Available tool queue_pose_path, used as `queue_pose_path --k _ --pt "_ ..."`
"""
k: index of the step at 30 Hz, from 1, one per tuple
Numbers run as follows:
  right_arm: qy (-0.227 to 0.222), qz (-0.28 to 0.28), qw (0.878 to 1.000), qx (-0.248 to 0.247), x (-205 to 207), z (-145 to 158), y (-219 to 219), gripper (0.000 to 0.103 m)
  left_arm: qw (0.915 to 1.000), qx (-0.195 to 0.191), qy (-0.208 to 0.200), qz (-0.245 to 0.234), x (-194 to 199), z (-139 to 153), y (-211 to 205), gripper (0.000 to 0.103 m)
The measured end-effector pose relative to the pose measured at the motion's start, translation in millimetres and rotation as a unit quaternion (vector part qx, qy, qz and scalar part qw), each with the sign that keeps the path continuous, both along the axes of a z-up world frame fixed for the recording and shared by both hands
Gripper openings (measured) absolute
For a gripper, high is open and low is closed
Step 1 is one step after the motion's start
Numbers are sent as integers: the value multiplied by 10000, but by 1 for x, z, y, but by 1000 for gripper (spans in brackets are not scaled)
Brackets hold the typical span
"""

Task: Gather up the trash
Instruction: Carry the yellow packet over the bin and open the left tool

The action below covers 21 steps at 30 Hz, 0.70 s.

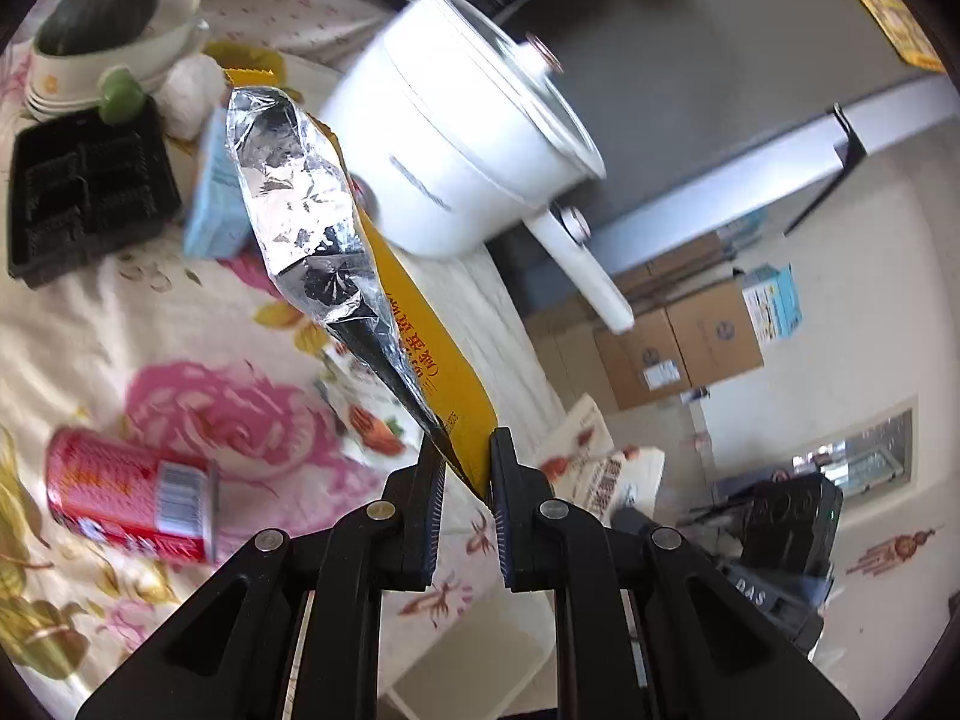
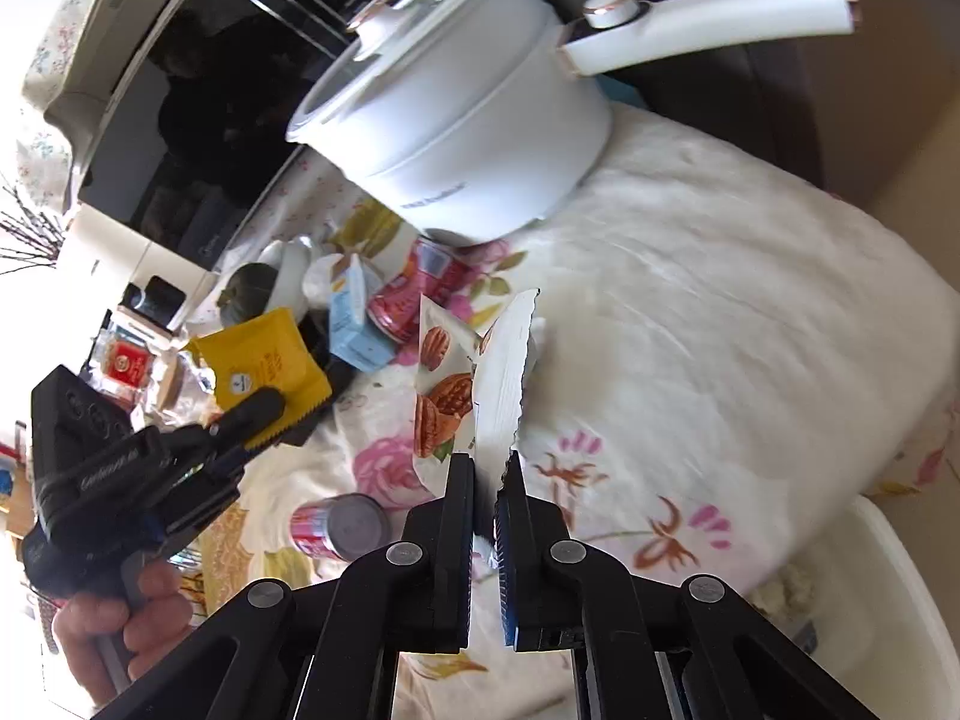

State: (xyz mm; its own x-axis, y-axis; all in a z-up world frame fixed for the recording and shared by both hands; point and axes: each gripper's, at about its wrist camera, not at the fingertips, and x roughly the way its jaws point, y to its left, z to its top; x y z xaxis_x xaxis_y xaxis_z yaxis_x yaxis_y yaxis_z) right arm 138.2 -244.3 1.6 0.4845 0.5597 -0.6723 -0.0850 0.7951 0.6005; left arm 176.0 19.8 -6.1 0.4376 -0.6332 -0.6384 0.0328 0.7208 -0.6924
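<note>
Holding trash near the white lidded electric pot: left gripper pinches yellow foil-lined wrapper, right gripper clamps nut-printed white pouch — thin corner grips, either could slip out.

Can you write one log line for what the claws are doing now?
left claw: shut on yellow wrapper | right claw: shut on nut bag | cans: on table
</note>
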Motion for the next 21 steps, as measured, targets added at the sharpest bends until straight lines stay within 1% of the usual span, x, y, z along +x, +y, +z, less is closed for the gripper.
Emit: queue_pose_path --k 3,6,9,12,17,21 --pt "172 -214 9995 -131 -14 -7 -25 7 9969 134 -55 -768 -27 -3 -54 15" --pt "340 -406 9984 -216 -30 -14 -48 8 9873 375 -249 -1522 -54 -4 -102 15" --pt "421 -597 9968 -322 -48 -17 -72 9 9770 536 -381 -2028 -76 -10 -134 15" --pt "489 -777 9950 -392 -65 -19 -94 9 9691 745 -418 -2316 -87 -21 -153 15" --pt "469 -1015 9925 -488 -84 -21 -122 10 9578 933 -346 -2698 -105 -36 -175 16" --pt "487 -1035 9923 -465 -88 -27 -129 10 9530 1041 -226 -2836 -114 -47 -186 16"
